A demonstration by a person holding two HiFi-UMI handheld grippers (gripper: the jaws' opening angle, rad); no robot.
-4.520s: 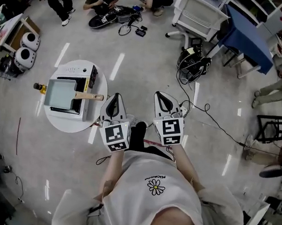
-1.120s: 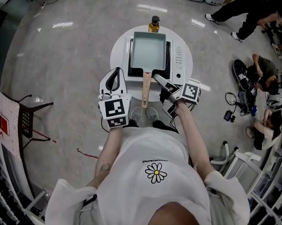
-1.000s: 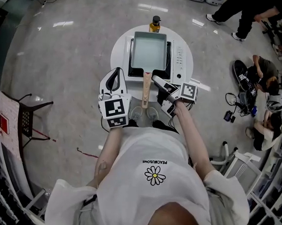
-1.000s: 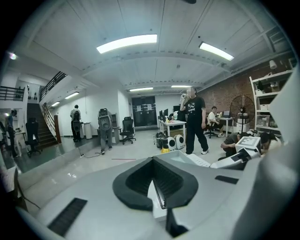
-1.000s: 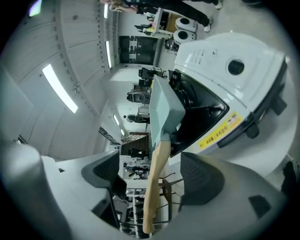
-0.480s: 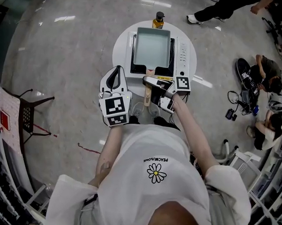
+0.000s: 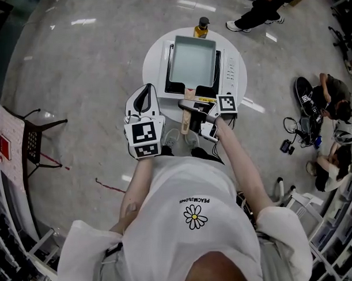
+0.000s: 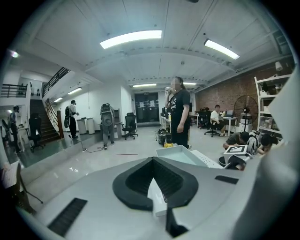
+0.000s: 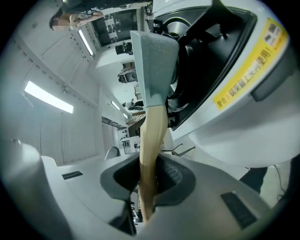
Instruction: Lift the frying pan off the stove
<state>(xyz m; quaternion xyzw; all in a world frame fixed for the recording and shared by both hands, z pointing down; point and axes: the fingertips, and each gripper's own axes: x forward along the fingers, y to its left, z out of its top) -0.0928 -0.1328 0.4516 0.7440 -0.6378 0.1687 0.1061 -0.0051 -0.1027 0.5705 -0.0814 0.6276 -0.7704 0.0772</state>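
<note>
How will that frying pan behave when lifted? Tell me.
Likely stiff: the frying pan looks a solid rectangular tray. Probably front-heavy, apt to dip, since the right tool, jaws just closing on the wooden handle, grips away from the pan body. Smooth wood might slip.

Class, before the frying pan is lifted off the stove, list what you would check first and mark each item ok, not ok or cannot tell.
1. Right claw on wooden handle: jaws have just been closing, handle between them, pads against it: ok.
2. Frying pan looks empty, sitting flat on stove: ok.
3. Left claw shut, empty, clear of pan: ok.
4. Bottle stands beyond stove's far side, away from handle: ok.
5. Grip firm enough to keep pan level: cannot tell.
</note>
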